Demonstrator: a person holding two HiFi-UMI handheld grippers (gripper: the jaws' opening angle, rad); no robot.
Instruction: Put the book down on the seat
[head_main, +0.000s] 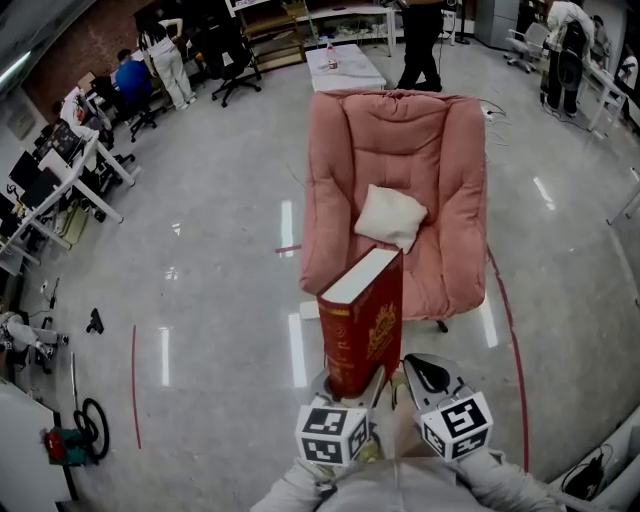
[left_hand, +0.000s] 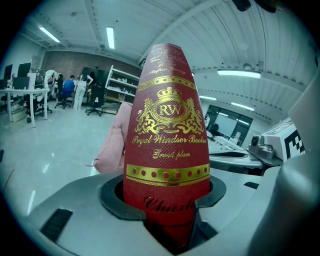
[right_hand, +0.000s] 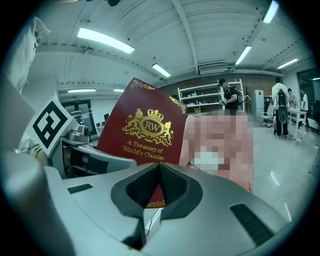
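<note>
The left gripper (head_main: 335, 432) sits at the 6 o'clock edge of the head view. In its own view its jaws are clamped on the lowest part of the red book (head_main: 362, 318), one on each side of the spine. The book is in the air in front of the person. It seems to be over the floor (head_main: 220, 300), before the front edge of the seat (head_main: 440, 270).

The main risk is this low grip. Almost all of the book's weight is above the jaws, so a quick swing or tilt could make it turn in the pads or slide out and fall short of the pink armchair (head_main: 395, 140). A white cushion (head_main: 390, 215) lies on the seat at 12 o'clock from the book. If the book lands on it, the book may rest crooked or roll off.

The long axis of the book is nearly upright. The white page edge is at the top and leans a little toward 12 o'clock, toward the chair. The spine faces the person, and the cover with the gold crest faces 3 o'clock.

The right gripper (head_main: 440, 400) is just beside the book at about 4 o'clock. Its jaws are closed together with nothing between them, so it gives no support.
</note>
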